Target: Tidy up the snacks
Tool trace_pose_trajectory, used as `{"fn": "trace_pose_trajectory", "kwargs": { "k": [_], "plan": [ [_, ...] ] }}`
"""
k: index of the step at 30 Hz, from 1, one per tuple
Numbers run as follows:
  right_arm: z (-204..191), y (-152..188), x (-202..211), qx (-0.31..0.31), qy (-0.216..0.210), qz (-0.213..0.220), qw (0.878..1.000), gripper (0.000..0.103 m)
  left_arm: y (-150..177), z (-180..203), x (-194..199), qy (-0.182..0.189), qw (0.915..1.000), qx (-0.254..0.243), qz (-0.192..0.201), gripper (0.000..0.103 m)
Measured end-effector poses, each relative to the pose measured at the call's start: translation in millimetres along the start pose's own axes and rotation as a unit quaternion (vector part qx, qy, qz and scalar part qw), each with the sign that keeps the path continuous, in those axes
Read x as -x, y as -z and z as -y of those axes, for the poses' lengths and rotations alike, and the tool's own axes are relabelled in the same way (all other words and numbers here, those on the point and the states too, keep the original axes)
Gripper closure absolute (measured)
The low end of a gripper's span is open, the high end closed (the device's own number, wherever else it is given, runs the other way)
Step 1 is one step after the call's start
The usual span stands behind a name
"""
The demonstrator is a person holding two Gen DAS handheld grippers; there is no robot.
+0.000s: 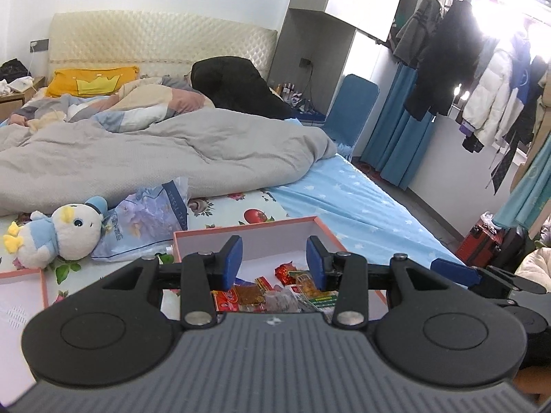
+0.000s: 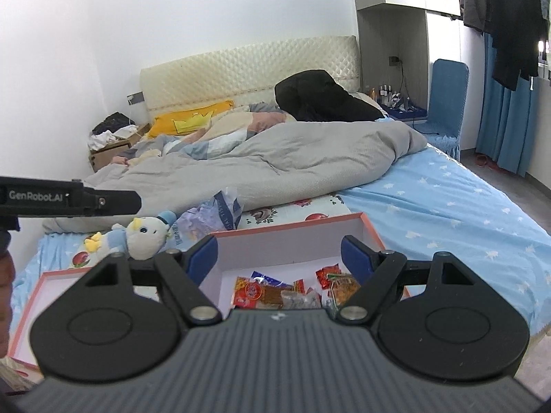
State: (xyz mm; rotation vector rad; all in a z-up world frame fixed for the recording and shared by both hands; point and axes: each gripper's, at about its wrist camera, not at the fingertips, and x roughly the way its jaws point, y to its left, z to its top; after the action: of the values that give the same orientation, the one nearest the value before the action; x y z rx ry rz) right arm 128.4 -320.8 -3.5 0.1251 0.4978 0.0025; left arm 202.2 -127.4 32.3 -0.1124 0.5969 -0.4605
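Both the left gripper [image 1: 273, 261] and right gripper [image 2: 279, 258] hang empty, jaws apart, above the box [image 2: 296, 227] of light, crinkly, slippery snack packets [image 2: 256, 292], best pinched by an edge.

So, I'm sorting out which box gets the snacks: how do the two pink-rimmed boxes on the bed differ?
The box ahead of the grippers holds a heap of snack packets; the box off to the left shows only bare white floor, though it is partly hidden. The first sits beside the star-print sheet; the second lies near the plush duck. Both are shallow, pink-edged and white inside.
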Motion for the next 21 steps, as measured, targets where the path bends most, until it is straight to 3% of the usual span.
{"fn": "trace_pose_trajectory", "kwargs": {
  "k": [9,21],
  "plan": [
    [-1,37,18,-0.006,0.015,-0.002,1.0,0.023,37,4,30,-0.012,0.9996,-0.003,0.024,0.056],
    [16,83,46,-0.028,0.02,-0.02,0.999,0.023,97,2,45,-0.025,0.9995,0.014,0.015,0.056]
  ]
}}
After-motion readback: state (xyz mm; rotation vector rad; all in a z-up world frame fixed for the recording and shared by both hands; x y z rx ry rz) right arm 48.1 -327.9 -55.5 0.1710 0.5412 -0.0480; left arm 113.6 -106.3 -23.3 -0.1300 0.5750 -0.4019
